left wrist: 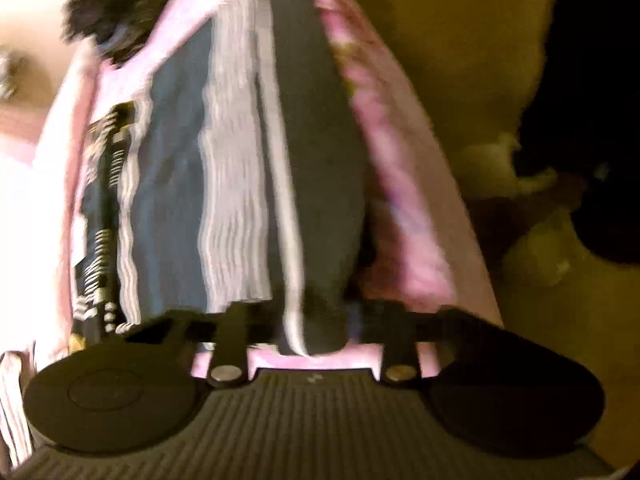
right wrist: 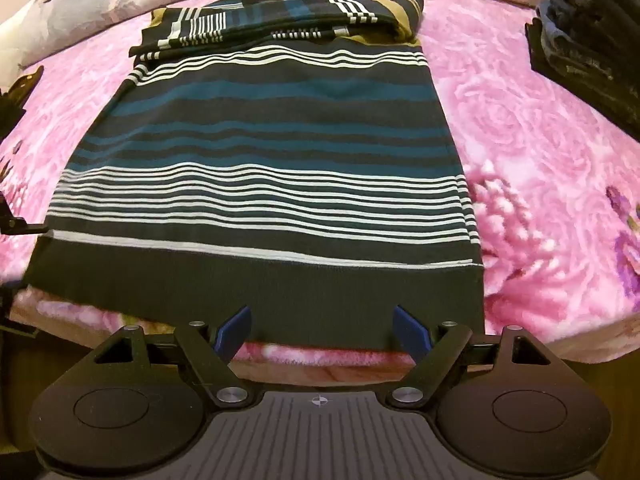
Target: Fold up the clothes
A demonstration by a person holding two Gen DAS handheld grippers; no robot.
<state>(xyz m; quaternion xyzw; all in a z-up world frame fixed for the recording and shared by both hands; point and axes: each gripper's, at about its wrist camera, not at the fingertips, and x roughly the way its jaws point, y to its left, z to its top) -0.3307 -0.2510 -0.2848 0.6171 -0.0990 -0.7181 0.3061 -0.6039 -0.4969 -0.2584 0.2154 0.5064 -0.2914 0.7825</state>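
At six o'clock on pink blanket (right wrist: 540,128): striped sweater (right wrist: 256,152) hem between right gripper (right wrist: 322,330) blue pads, apart; left gripper (left wrist: 316,328) clamped on sweater. Risk: uneven lift, crooked fold.

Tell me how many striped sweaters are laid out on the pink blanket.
1: the striped sweater lies flat mid-blanket, sleeves folded across its top. The dark pile at far right may hide more clothes.
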